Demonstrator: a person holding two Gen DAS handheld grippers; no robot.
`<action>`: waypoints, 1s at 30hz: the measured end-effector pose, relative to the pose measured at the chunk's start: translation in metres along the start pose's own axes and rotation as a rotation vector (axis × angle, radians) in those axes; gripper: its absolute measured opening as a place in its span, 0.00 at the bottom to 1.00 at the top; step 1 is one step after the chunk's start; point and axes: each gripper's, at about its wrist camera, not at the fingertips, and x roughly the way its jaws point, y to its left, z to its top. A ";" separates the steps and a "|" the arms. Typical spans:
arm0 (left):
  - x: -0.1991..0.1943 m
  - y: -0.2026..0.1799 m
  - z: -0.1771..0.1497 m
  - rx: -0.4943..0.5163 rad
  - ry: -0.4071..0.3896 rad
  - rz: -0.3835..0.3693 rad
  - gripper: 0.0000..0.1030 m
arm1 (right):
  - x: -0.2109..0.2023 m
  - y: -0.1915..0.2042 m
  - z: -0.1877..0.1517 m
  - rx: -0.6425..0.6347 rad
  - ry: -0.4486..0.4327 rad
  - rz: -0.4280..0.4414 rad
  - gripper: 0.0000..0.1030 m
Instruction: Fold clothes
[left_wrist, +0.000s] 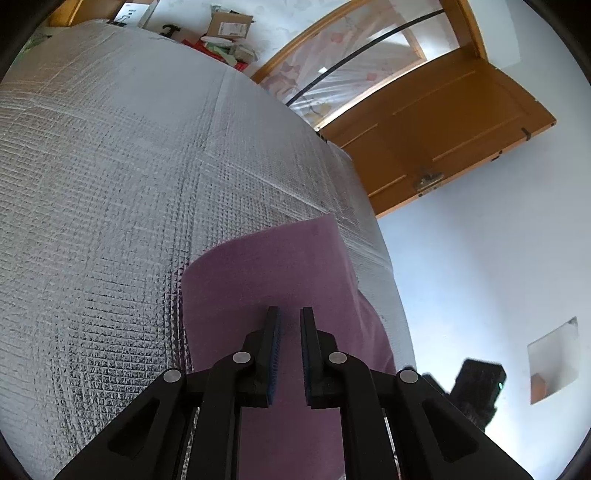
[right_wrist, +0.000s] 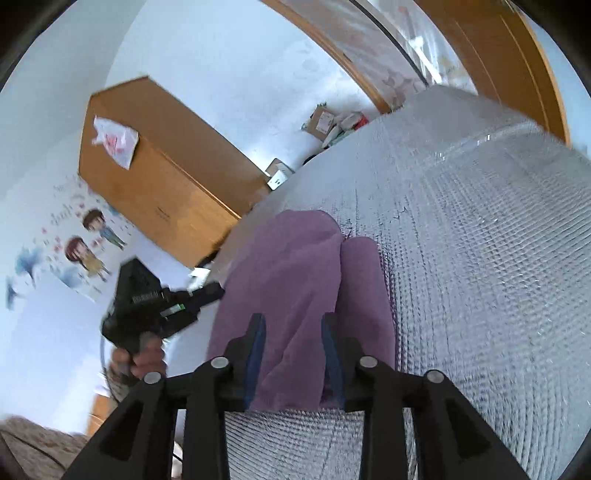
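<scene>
The purple garment (right_wrist: 295, 295) lies folded on the silver quilted surface (left_wrist: 110, 184), near its edge. The right claw (right_wrist: 293, 354) stands released — its pads straddle a raised fold without pressing on it. The left claw (left_wrist: 290, 350) is nearly clenched, jaws a narrow gap apart over the cloth; whether it pinches a layer cannot be told. Advice: keep one side anchored, regrip the free edge close to the corner, lay it over flat — avoid dragging the stack off the surface
</scene>
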 end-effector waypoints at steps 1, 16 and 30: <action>0.000 0.000 -0.001 -0.001 0.000 0.002 0.09 | 0.005 -0.003 0.004 0.012 0.010 0.004 0.33; -0.002 0.002 -0.003 -0.009 -0.009 0.030 0.12 | 0.052 0.011 0.030 -0.060 0.092 0.015 0.10; -0.005 -0.030 -0.011 0.093 -0.067 0.123 0.12 | 0.009 0.025 0.034 -0.147 -0.008 -0.007 0.10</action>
